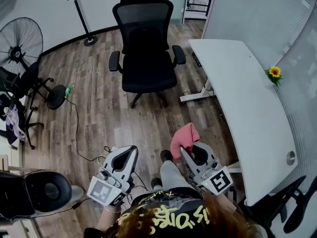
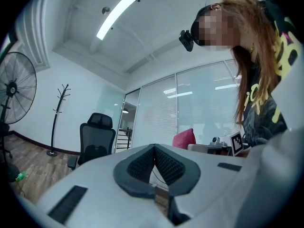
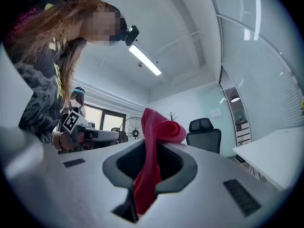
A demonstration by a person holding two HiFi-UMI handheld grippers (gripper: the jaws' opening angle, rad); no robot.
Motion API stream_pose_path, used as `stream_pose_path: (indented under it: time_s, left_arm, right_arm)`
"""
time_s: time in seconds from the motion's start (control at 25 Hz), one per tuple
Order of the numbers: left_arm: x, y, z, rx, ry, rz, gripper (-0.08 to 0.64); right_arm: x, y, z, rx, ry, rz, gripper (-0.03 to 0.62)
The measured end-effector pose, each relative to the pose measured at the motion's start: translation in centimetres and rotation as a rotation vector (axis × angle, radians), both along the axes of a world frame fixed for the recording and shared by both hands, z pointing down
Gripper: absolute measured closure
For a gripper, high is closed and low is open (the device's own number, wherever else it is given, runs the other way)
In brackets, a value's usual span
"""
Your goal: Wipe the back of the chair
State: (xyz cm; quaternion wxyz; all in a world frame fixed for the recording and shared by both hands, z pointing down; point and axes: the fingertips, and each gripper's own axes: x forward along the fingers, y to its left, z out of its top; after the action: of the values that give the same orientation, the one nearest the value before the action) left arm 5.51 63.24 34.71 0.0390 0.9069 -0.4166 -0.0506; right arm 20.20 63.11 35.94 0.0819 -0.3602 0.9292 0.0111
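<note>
A wood floor [image 1: 124, 128] ran under everything, with the black mesh chair [image 1: 146, 48] standing on it at the far middle of the head view, seat turned toward the person [image 1: 168, 214] and the back with its headrest on the far side. A long white worktop [image 1: 247, 108] stood just right of the chair in that view, its near corner close to the chair's armrest. Well left of the chair stood a round fan [image 1: 20, 38], and a coat stand [image 1: 81, 14] rose behind the chair's left side near the wall.

Both claws were held well short of the chair, low at the person's front. The left claw [image 1: 130, 152] pointed toward the chair with its jaws closed together at the tips and nothing between them, as the left gripper view [image 2: 154, 148] showed. The right claw [image 1: 189, 151] had its jaws pressed on a red cloth [image 1: 184, 137]; in the right gripper view [image 3: 151, 151] the cloth [image 3: 156, 127] ran down between the jaws and bunched in a fold above them, apart from the chair.

A small yellow flower [image 1: 274, 73] sat at the worktop's far edge, away from the chair.
</note>
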Motion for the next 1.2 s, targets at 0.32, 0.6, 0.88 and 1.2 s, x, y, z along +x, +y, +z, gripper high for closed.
stream_pose_path:
  time_s: [0.32, 0.6, 0.88, 1.2]
  left_arm:
    - [0.4, -5.7, -0.4, 0.008, -0.013, -0.026, 0.571]
    - [2.2, -13.7, -2.5, 0.051, -0.028, -0.034, 0.571]
    - [3.8, -19.9, -3.0, 0.056, -0.032, -0.063, 0.571]
    - [4.9, -23.9, -2.3, 0.047, -0.038, -0.121, 0.571]
  right_arm:
    - [0.3, -6.9, -1.3, 0.088, -0.002, -0.012, 0.534]
    - [2.0, -15.1, -1.9, 0.08, 0.024, -0.007, 0.534]
    - [3.3, -21.6, -2.8, 0.1, 0.027, -0.032, 0.534]
    - [4.2, -26.3, -1.6, 0.086, 0.028, -0.09, 0.534]
